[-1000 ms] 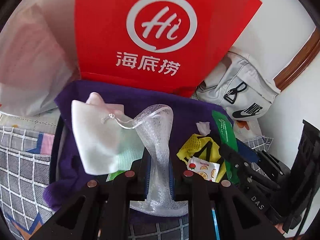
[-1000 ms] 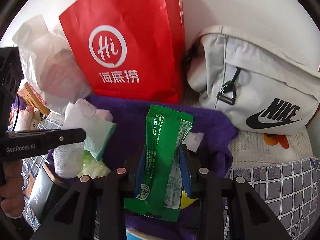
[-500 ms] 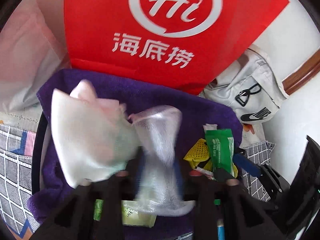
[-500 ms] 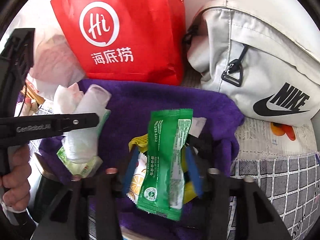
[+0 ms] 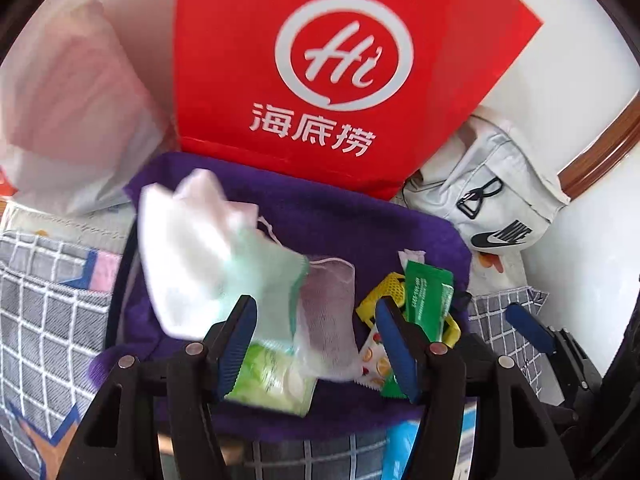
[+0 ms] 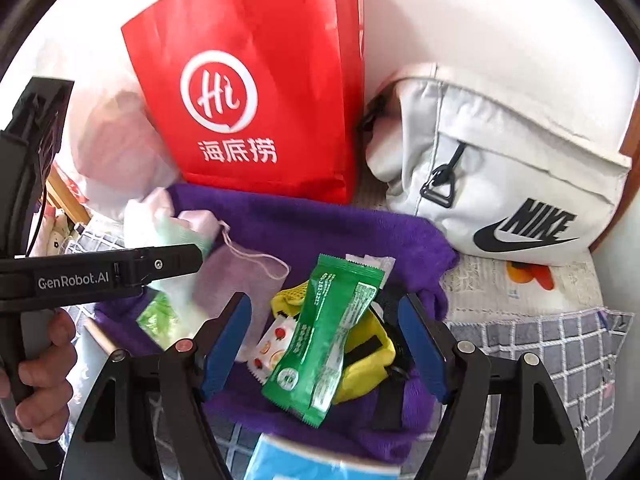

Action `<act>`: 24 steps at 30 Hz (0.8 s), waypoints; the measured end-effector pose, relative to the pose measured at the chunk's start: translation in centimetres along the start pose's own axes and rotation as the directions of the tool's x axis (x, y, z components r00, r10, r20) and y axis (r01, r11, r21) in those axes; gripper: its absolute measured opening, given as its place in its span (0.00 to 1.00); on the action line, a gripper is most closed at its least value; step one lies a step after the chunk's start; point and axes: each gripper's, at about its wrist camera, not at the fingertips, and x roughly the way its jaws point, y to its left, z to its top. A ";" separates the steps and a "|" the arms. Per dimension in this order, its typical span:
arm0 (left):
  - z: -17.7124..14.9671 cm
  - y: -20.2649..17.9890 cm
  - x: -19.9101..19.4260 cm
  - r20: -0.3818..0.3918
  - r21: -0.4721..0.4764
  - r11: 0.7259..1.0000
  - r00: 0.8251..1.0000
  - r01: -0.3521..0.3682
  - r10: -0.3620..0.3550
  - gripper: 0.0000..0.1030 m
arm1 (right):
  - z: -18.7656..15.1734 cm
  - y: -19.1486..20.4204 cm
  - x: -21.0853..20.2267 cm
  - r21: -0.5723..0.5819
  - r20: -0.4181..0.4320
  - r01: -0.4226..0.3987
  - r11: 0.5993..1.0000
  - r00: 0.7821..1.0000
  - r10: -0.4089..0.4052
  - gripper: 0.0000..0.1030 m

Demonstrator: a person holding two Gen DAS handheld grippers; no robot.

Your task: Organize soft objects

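A purple towel (image 5: 344,224) (image 6: 328,232) lies in front of a red paper bag. On it lie a clear mesh drawstring pouch (image 5: 330,320) (image 6: 236,268), a white and mint cloth pouch (image 5: 200,264), a green packet (image 6: 324,332) (image 5: 424,296), a yellow mesh item (image 6: 368,352) and a small fruit-print sachet (image 6: 272,348). My left gripper (image 5: 316,344) is open above the mesh pouch and holds nothing. My right gripper (image 6: 324,344) is open with its fingers on either side of the green packet, which rests on the pile.
A red paper bag (image 5: 340,72) (image 6: 260,100) stands behind the towel. A white Nike bag (image 6: 500,172) (image 5: 492,208) lies at the right, a translucent plastic bag (image 5: 68,120) at the left. A blue-and-white pack (image 6: 304,460) sits at the near edge on the checked cloth (image 6: 560,352).
Both grippers have opened. The left one let go of the mesh pouch and the right one let go of the green packet; both items now lie on the purple towel.
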 end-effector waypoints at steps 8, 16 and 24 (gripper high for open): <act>-3.5 1.0 -6.1 0.070 0.016 0.999 0.997 -0.043 0.042 0.58 | -2.4 1.6 -6.4 0.008 0.022 0.053 0.999 0.998 -0.054 0.73; -10.0 2.6 -13.4 0.168 0.021 0.991 0.977 -0.136 0.131 0.66 | -7.2 3.4 -12.8 0.062 0.054 0.059 0.996 0.997 -0.062 0.91; -17.5 1.8 -18.8 0.224 0.046 0.985 0.962 -0.169 0.155 0.73 | -12.5 5.7 -18.9 0.036 0.096 0.107 0.994 0.989 -0.110 0.97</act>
